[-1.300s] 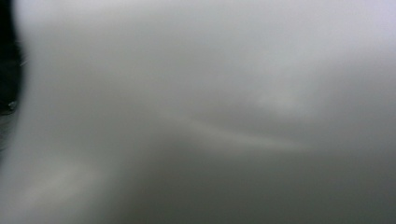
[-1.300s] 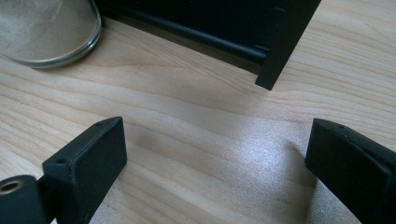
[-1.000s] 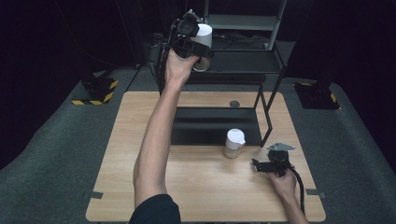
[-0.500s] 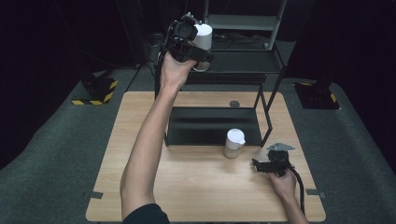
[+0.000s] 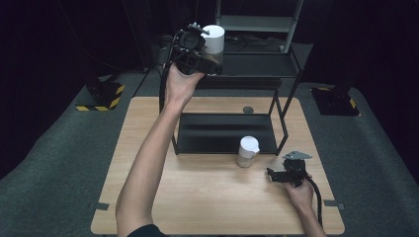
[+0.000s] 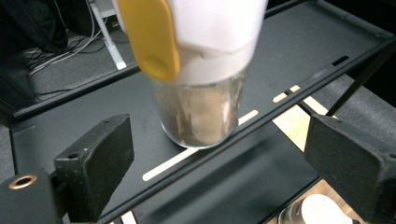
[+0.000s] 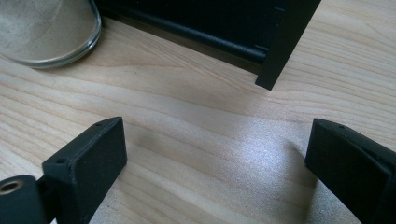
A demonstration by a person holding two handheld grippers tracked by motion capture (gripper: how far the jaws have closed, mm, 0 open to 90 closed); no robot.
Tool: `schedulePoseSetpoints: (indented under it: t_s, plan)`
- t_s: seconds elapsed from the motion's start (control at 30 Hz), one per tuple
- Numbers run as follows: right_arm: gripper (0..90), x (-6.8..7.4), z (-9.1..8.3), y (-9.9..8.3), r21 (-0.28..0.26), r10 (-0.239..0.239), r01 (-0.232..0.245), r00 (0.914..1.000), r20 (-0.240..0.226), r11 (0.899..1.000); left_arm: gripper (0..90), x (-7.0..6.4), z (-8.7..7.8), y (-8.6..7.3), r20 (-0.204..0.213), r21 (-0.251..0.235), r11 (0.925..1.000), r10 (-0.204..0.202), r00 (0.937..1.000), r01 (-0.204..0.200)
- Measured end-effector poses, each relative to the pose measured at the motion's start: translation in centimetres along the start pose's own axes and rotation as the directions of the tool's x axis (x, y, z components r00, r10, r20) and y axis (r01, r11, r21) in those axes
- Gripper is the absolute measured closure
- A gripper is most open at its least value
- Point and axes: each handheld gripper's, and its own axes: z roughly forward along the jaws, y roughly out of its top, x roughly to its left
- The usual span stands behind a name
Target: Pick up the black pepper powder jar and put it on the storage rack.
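Since a second ago we have carried the left tongs [image 5: 210, 49] farther out to the rack [image 5: 276, 64], and the jar [image 6: 201, 112] now stands on its upper shelf, the tongs spread apart, clear of the glass. Glass is slick and breakable; we judge the body below the white cap the best hold. Right tongs [image 5: 276, 174] rest apart near the rack's foot.

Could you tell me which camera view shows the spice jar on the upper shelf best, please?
The left gripper view: the spice jar stands close up on the black shelf, showing its glass body, powder and yellow flip lid. The high view shows it small, partly behind the left gripper.
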Motion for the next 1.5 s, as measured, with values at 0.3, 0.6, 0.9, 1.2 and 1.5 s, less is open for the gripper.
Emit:
schedulePoseSetpoints:
  t_s: [0.3, 0.6, 0.9, 1.2, 1.5]
  plan:
    - [4.7, 0.0, 0.0, 0.0, 0.000, 0.000, 0.000, 1.0000, 0.000, 1.000, 8.0, -0.8, -0.4, -1.7, 0.012, -0.005, 0.9994, 0.034, 0.9993, -0.034]
    - [4.7, 0.0, 0.0, 0.0, -0.001, 0.002, -0.002, 1.0000, 0.000, 1.000, 7.4, -1.9, -0.9, -4.4, 0.030, -0.026, 0.9962, 0.083, 0.9961, -0.083]
    - [4.7, 0.0, 0.0, 0.0, 0.000, 0.002, -0.002, 1.0000, 0.000, 1.000, 7.4, -1.9, 0.0, -6.5, 0.054, -0.020, 0.9974, 0.070, 0.9961, -0.069]
    - [4.7, 0.0, 0.0, 0.0, 0.002, 0.001, -0.001, 1.0000, 0.000, 1.000, 7.4, -2.0, 1.0, -8.6, 0.074, -0.019, 0.9978, 0.064, 0.9952, -0.063]
    - [4.7, 0.0, 0.0, 0.0, 0.002, 0.000, 0.000, 1.0000, 0.000, 1.000, 7.4, -2.0, 1.8, -10.3, 0.076, -0.006, 0.9983, 0.059, 0.9954, -0.058]
